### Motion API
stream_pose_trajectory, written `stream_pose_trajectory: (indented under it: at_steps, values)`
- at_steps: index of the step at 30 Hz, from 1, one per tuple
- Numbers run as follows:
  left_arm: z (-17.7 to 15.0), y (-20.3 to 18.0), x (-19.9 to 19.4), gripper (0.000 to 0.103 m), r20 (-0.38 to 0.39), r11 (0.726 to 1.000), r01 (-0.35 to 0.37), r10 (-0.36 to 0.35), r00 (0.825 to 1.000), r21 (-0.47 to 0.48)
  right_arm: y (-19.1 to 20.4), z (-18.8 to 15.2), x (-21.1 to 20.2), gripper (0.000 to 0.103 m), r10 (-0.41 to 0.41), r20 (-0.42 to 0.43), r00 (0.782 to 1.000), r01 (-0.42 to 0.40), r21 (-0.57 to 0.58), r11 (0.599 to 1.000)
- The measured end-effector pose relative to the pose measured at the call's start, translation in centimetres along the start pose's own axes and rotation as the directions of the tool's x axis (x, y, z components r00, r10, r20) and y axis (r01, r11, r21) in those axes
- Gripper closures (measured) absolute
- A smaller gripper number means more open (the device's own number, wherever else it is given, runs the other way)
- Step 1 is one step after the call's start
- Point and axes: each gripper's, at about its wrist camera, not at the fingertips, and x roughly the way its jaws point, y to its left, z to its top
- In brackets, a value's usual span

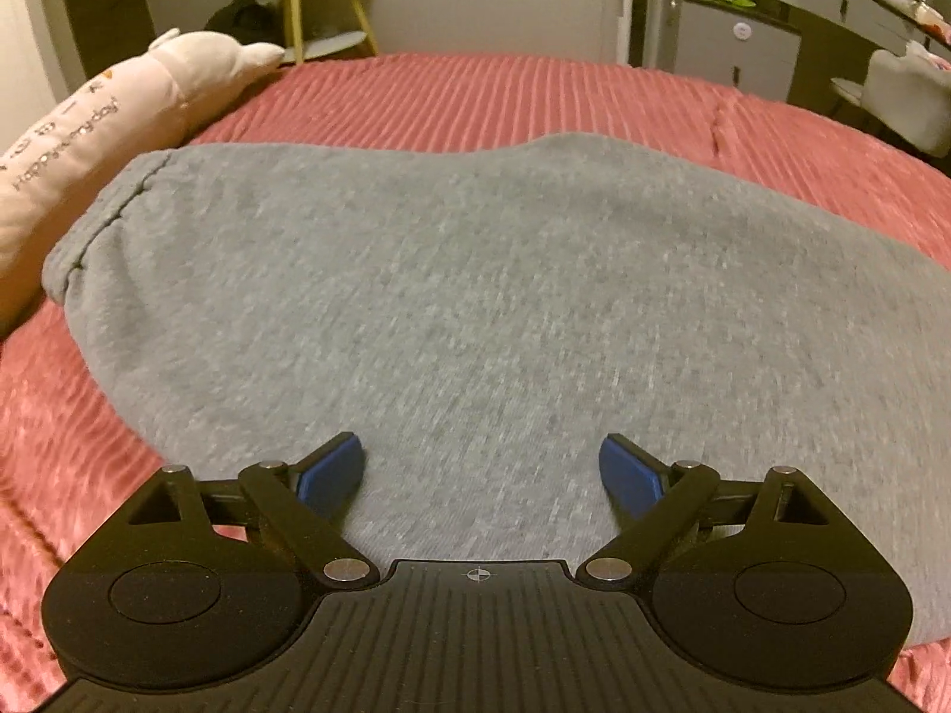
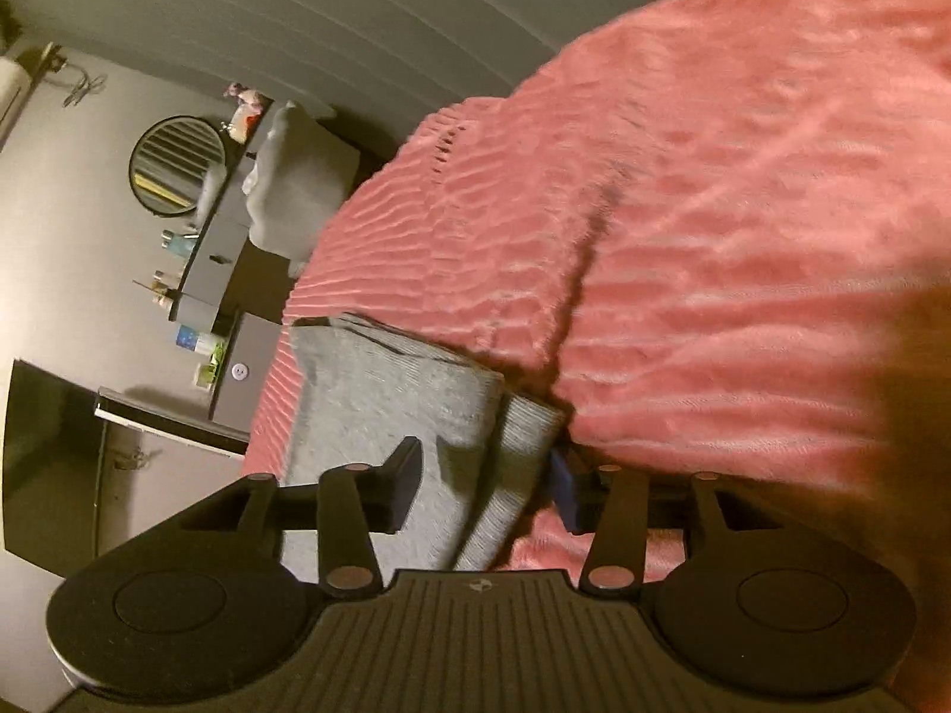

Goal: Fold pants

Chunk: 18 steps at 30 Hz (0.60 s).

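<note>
My left jaws (image 1: 481, 475) stand spread above the folded pants (image 1: 475, 297), empty; my right jaws (image 2: 484, 481) straddle the cuff edge (image 2: 511, 445), probably not pinching, to release it.

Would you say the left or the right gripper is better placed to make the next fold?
Probably right: the right gripper already has the gray pants' edge between its fingers, while the left gripper hangs open over flat fabric.

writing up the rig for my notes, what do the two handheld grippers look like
Both look alike: the left gripper and right gripper have matte black bodies with a ribbed centre plate bearing a small crosshair mark, round black discs either side, silver pivot pins on black linkage arms, and blue finger pads. No cables or sleeves show.
</note>
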Motion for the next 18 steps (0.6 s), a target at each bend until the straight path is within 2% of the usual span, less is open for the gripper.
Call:
stream_pose_trajectory:
  at_steps: [1, 2, 4, 6, 9, 10, 11, 14, 15, 16, 17, 18]
  values:
    - [0.0, 0.1, 0.0, 0.01, 0.0, 1.0, -0.002, 0.002, 1.0, -0.003, 0.4, -0.1, -0.1, 0.078, -0.009, 0.013, 1.0, 0.01, -0.032, 0.999]
    - [0.1, -0.3, 0.3, 0.01, 0.0, 1.0, -0.005, 0.005, 1.0, -0.004, 1.0, -0.2, -0.3, 0.082, -0.023, 0.026, 0.999, 0.024, -0.075, 0.997]
    - [0.1, -0.3, 0.2, 0.01, 0.001, 1.0, -0.008, 0.008, 1.0, -0.003, 1.7, -0.3, -0.7, 0.086, -0.025, 0.039, 0.999, 0.03, -0.125, 0.992]
    - [0.0, -0.4, 0.2, 0.01, 0.002, 1.0, -0.01, 0.01, 1.0, -0.001, 2.1, -0.3, -1.1, 0.086, 0.009, 0.047, 0.999, -0.002, -0.149, 0.989]
    - [0.0, -0.5, 0.3, 0.01, 0.004, 1.0, -0.011, 0.011, 1.0, 0.005, 2.3, 0.1, -0.8, 0.077, 0.031, 0.042, 0.999, -0.024, -0.142, 0.99]
    - [0.0, -0.6, 0.2, 0.01, 0.005, 1.0, -0.012, 0.011, 1.0, 0.006, 2.1, 0.3, -0.4, 0.069, 0.023, 0.034, 0.999, -0.019, -0.127, 0.992]
    - [0.0, -0.5, 0.2, 0.01, 0.005, 1.0, -0.011, 0.011, 1.0, 0.005, 1.9, 0.5, 0.1, 0.065, 0.021, 0.021, 1.0, -0.019, -0.111, 0.994]
    - [0.1, -0.4, 0.1, 0.01, 0.004, 1.0, -0.007, 0.007, 1.0, -0.004, 1.3, 0.6, 1.6, 0.063, 0.003, -0.008, 1.0, -0.004, -0.082, 0.997]
    - [0.1, -0.4, 0.0, 0.01, 0.008, 1.0, -0.006, 0.006, 1.0, -0.005, 1.4, 0.5, 1.9, 0.065, 0.003, -0.009, 1.0, -0.004, -0.081, 0.997]
    - [0.1, -0.4, -0.2, 0.01, 0.018, 1.0, -0.007, 0.007, 1.0, -0.005, 1.7, 0.4, 1.8, 0.082, 0.001, -0.008, 1.0, -0.002, -0.092, 0.996]
    - [0.1, -0.4, -0.3, 0.01, 0.028, 1.0, -0.01, 0.01, 1.0, -0.005, 2.3, 0.2, 1.6, 0.091, 0.005, -0.003, 1.0, -0.006, -0.119, 0.993]
    - [0.1, -0.4, -0.6, 0.011, 0.038, 1.0, -0.011, 0.011, 0.999, -0.005, 2.9, 0.1, 1.5, 0.092, 0.012, 0.003, 1.0, -0.011, -0.149, 0.989]
